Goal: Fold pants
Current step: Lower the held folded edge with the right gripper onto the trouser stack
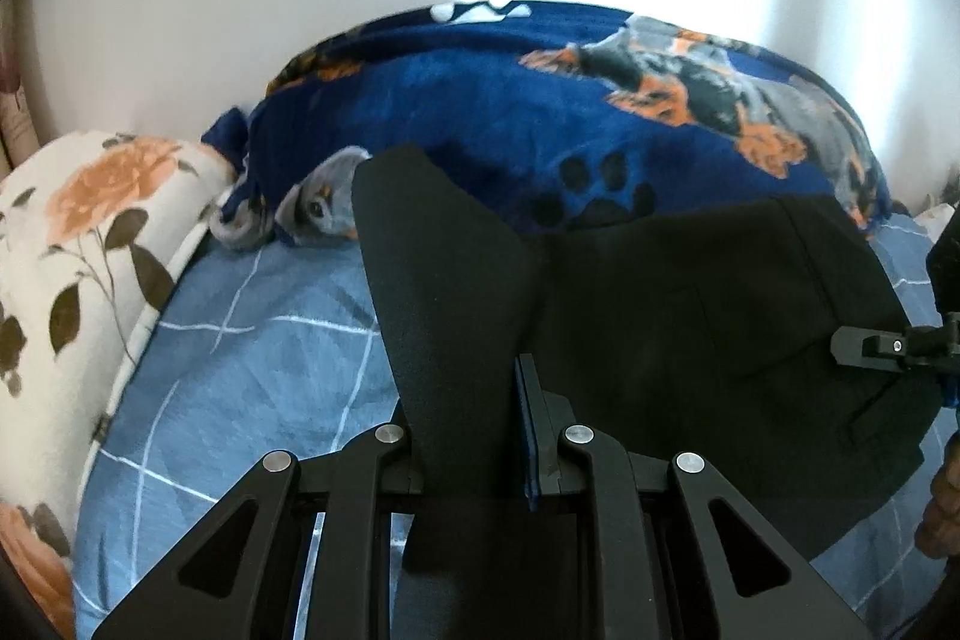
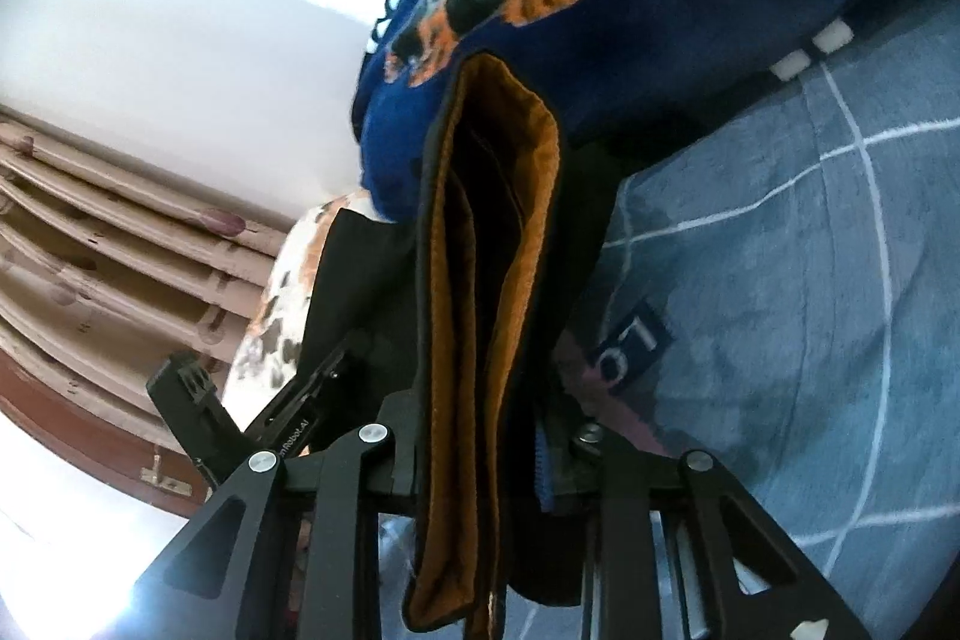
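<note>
- Left claw clamped on black pants; right claw clamped on the tan-lined waistband.
- Pants hang above the bed, before the blue blanket.
- Judgement: keep both edges level and taut, lay down evenly.

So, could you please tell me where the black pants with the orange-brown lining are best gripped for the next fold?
The black pants are best gripped at the waistband edge, one gripper at each end, coming in from the near side over the blue checked bedsheet. The left gripper and right gripper already pinch that thick, lined hem, which probably gives firmer purchase than the loose legs.
</note>
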### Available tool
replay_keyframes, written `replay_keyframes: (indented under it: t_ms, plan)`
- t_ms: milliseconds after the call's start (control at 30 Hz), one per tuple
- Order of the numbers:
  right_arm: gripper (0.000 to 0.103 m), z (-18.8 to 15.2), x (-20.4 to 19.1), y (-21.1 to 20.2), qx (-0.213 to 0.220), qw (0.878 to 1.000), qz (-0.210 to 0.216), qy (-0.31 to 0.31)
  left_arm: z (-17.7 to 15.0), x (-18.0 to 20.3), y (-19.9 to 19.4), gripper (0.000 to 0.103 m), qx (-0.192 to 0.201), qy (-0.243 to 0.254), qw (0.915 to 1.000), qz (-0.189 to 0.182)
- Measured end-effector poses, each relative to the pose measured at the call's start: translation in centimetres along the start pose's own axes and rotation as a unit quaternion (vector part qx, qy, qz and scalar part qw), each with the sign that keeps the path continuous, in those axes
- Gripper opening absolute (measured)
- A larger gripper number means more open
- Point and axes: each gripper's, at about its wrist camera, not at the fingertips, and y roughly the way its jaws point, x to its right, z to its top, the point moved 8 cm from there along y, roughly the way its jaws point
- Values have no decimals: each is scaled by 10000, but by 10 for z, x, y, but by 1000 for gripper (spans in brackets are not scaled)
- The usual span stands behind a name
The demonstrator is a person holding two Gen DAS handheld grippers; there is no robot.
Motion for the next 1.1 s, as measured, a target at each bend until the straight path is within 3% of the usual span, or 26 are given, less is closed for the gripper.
replay_keyframes:
  t_ms: [467, 867, 1100]
  plan:
    - [24, -3, 30, 11, 118, 9986, -503, -87, -23, -9, 22, 22, 35, -46, 9998, 178]
    - [24, -6, 17, 27, 375, 9897, -1194, -695, -32, -17, 30, 27, 22, -289, 9995, 139]
    - [25, -6, 13, 31, 403, 9892, -1218, -709, -33, -20, 31, 28, -15, -413, 9991, 78]
